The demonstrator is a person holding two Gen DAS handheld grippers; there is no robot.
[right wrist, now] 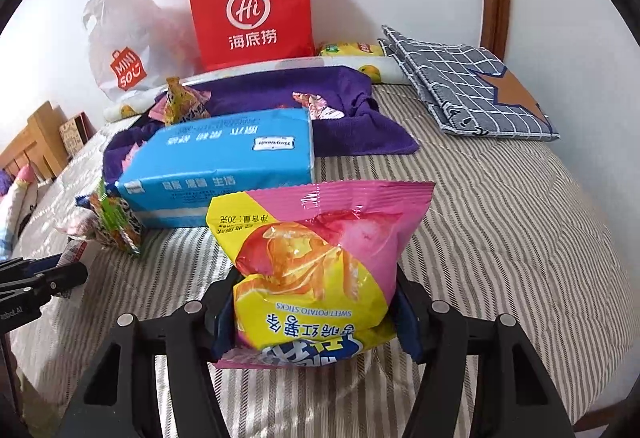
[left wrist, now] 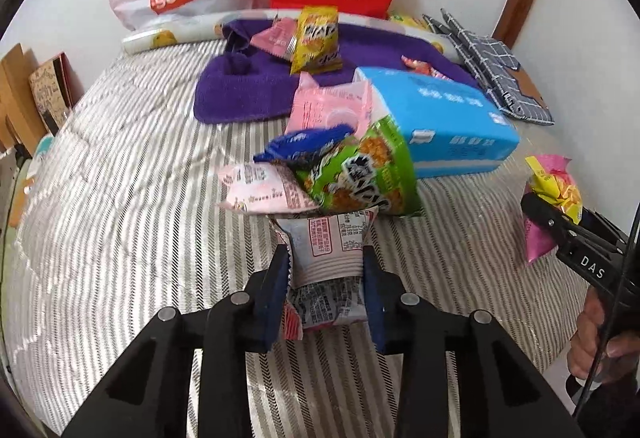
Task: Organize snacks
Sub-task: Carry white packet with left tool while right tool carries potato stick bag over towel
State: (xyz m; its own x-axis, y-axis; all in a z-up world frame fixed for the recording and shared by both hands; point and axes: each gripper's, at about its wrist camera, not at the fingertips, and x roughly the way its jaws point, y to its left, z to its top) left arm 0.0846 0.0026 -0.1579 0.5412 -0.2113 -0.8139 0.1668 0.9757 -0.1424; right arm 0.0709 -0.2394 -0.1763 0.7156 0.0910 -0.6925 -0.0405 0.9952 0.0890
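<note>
A white snack packet [left wrist: 326,262] with red print is pinched between the blue pads of the left gripper [left wrist: 326,278], low over the striped bed cover [left wrist: 120,197]. The blue tissue pack [left wrist: 436,125] is taken as the landmark. Just in front of the tissue pack, a loose heap of snacks is seen: a green packet [left wrist: 360,173] leaning on the pack's near end, a dark blue packet [left wrist: 304,145] and a pink packet [left wrist: 332,105] beside it, and a pale pink packet [left wrist: 260,189] lying flat at the heap's near edge, touching the held white packet.

A pink and yellow bag of sweet potato sticks [right wrist: 320,270] is gripped by the right gripper [right wrist: 316,318], its jaws pressed against the bag's sides, and is held in front of the tissue pack, to its right side.

Behind the tissue pack, a purple towel [left wrist: 240,89] is spread, and a yellow packet [left wrist: 316,41] and a small pink packet [left wrist: 276,37] are carried on it. Further behind, against the wall, a red paper bag [right wrist: 252,5] is stood upright and a white plastic shopping bag [right wrist: 124,41] is slumped beside it; what is inside either bag cannot be told. To the right of the tissue pack, a folded grey checked fabric box [right wrist: 460,81] is laid flat, with nothing seen in it.
</note>
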